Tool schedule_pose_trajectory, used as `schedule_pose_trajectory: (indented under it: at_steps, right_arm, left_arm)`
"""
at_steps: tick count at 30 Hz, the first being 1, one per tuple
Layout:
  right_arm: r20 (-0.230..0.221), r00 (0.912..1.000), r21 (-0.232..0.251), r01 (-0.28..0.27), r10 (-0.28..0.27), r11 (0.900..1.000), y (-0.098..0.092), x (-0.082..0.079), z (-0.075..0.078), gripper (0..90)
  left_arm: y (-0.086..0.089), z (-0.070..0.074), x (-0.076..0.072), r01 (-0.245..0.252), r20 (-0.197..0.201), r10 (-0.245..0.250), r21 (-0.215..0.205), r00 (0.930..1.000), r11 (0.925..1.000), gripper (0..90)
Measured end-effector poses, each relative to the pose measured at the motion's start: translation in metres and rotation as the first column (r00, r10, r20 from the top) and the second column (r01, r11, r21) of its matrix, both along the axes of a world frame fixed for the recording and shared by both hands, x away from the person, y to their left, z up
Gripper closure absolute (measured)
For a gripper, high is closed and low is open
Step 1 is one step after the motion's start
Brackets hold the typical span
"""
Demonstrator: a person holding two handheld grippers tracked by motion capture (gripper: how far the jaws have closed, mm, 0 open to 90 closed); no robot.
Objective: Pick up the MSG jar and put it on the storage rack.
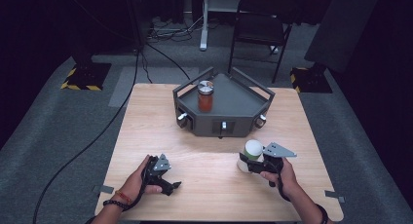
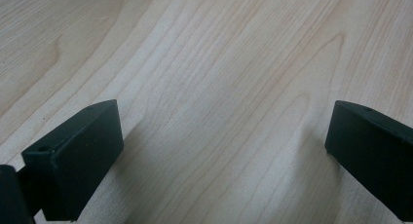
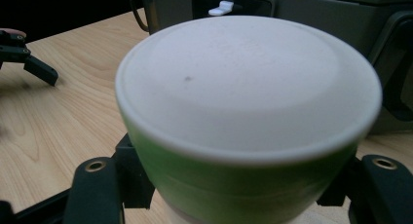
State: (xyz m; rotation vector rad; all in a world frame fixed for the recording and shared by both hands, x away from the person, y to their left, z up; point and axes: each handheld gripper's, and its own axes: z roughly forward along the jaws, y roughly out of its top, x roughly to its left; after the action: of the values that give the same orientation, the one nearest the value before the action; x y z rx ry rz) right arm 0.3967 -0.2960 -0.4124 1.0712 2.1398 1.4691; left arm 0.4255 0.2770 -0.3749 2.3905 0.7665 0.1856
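Low and right of centre in the high view, the right gripper [image 1: 249, 161] is clamped on a green container with a white lid [image 1: 252, 153], its jaws pressed to both sides. At lower left the left gripper [image 1: 170, 185] rests on the wooden table [image 1: 146, 117], jaws wide apart with nothing between. A red jar [image 1: 205, 96] stands in the grey tray [image 1: 234, 104] at upper centre.

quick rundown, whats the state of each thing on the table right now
right gripper: shut on the green and white container
green and white container: held, white lid on
left gripper: open, nothing between its jaws, low over the table
jar: upright in the grey tray, lid on
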Motion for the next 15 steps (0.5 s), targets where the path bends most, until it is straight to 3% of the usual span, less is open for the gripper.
schedule_pose_trajectory:
  at_steps: [15]
  right_arm:
    - [0.055,0.9969,0.007,0.057,-0.057,0.998,0.001,-0.004,0.029,33.1]
  left_arm:
    - [0.000,0.000,0.000,0.000,0.000,0.000,0.000,1.0000,1.0000,0.0]
